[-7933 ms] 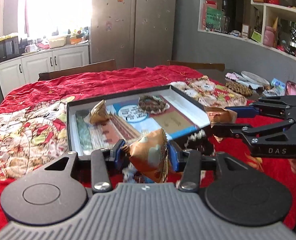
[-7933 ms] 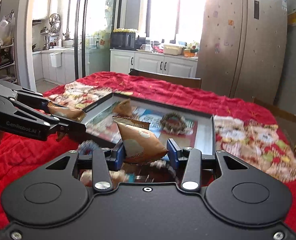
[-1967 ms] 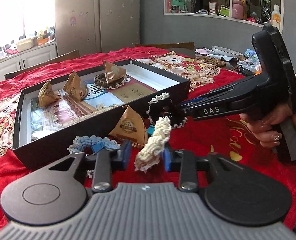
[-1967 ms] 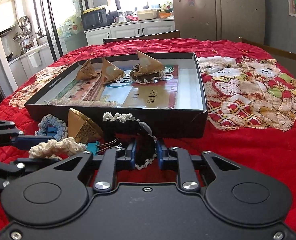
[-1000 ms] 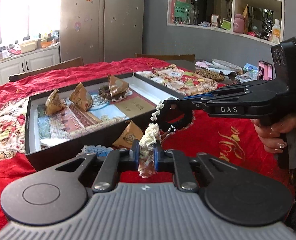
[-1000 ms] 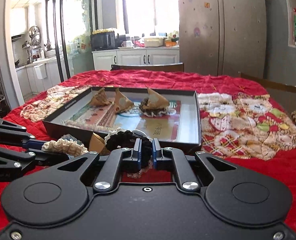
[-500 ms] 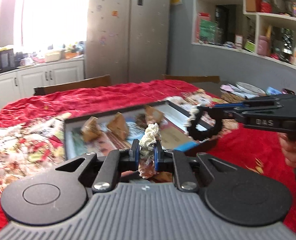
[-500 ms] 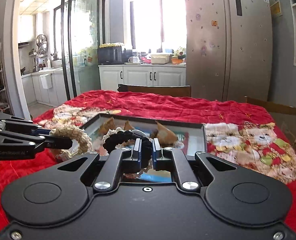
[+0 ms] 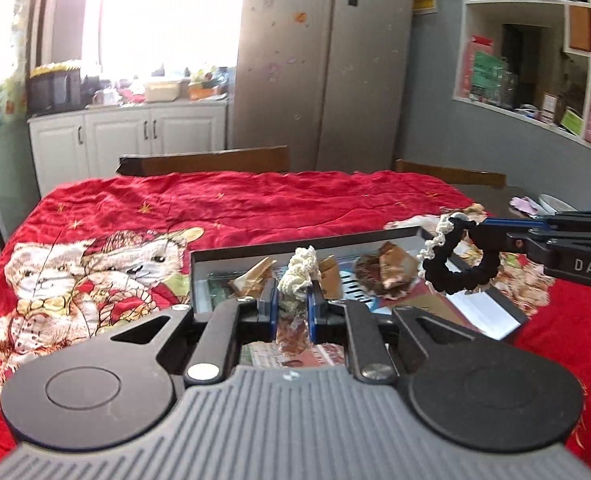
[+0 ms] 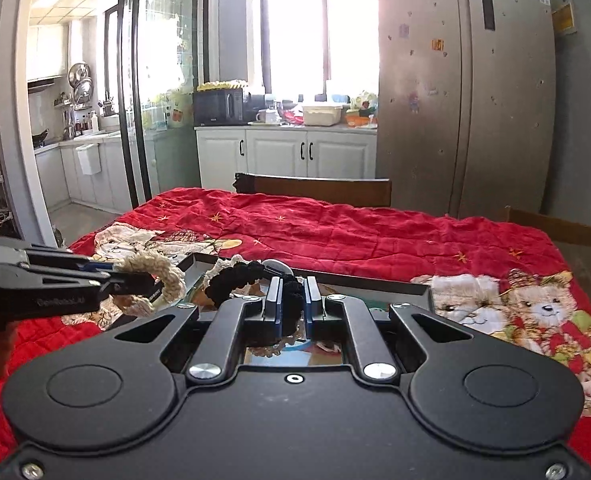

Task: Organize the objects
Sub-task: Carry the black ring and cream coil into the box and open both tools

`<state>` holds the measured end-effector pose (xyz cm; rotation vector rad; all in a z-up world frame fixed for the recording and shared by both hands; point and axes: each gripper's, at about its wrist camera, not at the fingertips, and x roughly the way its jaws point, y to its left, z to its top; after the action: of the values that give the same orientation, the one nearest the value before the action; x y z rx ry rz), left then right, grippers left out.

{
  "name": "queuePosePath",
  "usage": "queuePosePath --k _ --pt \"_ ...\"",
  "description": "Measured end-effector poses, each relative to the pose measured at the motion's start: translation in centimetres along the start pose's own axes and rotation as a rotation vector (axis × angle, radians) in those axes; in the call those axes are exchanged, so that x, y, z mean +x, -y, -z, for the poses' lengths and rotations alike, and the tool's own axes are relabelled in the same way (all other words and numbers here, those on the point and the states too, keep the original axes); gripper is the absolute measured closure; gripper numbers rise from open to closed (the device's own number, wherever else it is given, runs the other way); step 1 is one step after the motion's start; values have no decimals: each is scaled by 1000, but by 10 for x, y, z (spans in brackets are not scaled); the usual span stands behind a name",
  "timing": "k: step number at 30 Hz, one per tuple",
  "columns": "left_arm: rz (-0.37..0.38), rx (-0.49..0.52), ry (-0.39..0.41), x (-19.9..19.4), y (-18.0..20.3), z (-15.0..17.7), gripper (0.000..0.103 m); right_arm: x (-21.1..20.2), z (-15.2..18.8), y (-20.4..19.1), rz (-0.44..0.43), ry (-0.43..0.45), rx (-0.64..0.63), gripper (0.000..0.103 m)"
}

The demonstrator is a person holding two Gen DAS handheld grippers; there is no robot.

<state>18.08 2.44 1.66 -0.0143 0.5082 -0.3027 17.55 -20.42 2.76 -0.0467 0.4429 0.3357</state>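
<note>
Cream scrunchie (image 9: 298, 270) pinched in left gripper (image 9: 291, 306), above box (image 9: 491, 307)

A table (image 9: 255, 204) under a red quilted cloth (image 10: 355, 232) is carrying one shallow black box (image 9: 375, 238).

The cloth is covering the whole top and is showing printed teddy bears (image 9: 95, 280) toward the left edge and more bears (image 10: 527, 304) toward the right edge, with small gold stars scattered toward the far edge. The box is sitting directly on the cloth near the near edge, between the two bear prints, its dark rim (image 10: 375, 282) running parallel to the far edge. Wooden chair backs (image 9: 207, 160) are standing just beyond the far edge.
</note>
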Motion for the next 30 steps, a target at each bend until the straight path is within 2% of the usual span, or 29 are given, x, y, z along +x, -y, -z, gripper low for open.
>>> queuePosePath --k 3,10,16,30 --pt "-23 -5 -4 9 -3 1 86 17 -1 -3 -5 -23 19 93" --pt "16 -35 -24 26 -4 6 86 60 17 -7 -39 -92 67 93" --pt "18 -57 -65 43 -10 12 86 87 36 -6 -47 -148 89 93" --pt "-4 -105 -125 67 -25 23 86 104 44 7 -41 -184 138 93"
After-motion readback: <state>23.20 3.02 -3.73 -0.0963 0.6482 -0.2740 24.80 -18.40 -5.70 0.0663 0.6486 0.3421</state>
